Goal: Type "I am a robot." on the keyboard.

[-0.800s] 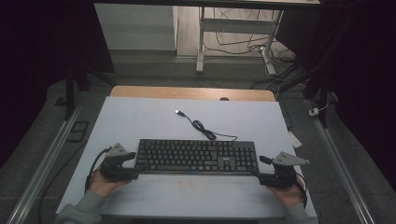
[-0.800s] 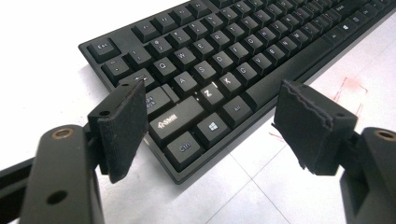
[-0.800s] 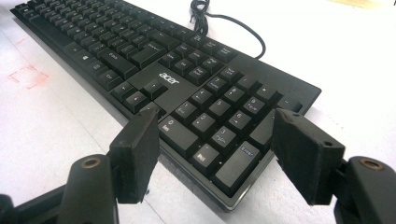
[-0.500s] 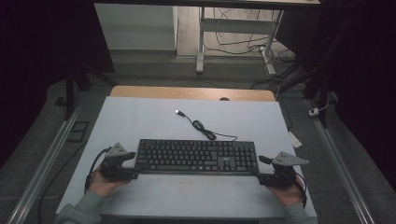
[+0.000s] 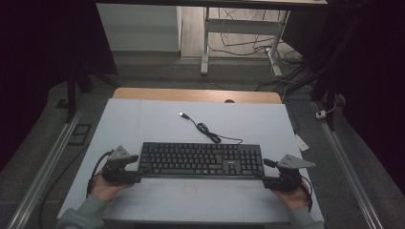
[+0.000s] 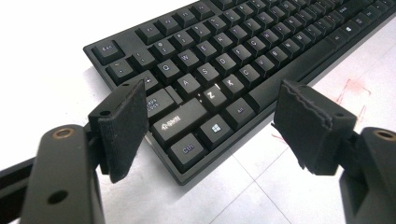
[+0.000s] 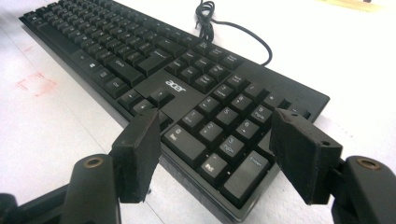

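Observation:
A black keyboard (image 5: 200, 160) lies flat on the white table, its cable (image 5: 210, 131) curling away toward the far side and ending in a loose USB plug (image 5: 182, 114). My left gripper (image 5: 137, 171) is at the keyboard's left end, held in a hand. In the left gripper view the jaws (image 6: 215, 112) stand wide apart around the keyboard's (image 6: 224, 70) near left corner, the pads clear of it. My right gripper (image 5: 263, 171) is at the right end. Its jaws (image 7: 217, 126) are spread around the number-pad corner of the keyboard (image 7: 177, 84), nothing pressed.
The white table top (image 5: 143, 119) has a wooden strip (image 5: 191, 95) along its far edge. Faint red marks (image 6: 352, 86) sit on the surface in front of the keyboard. Beyond the table are desk legs and cables on the floor; metal rails run along both sides.

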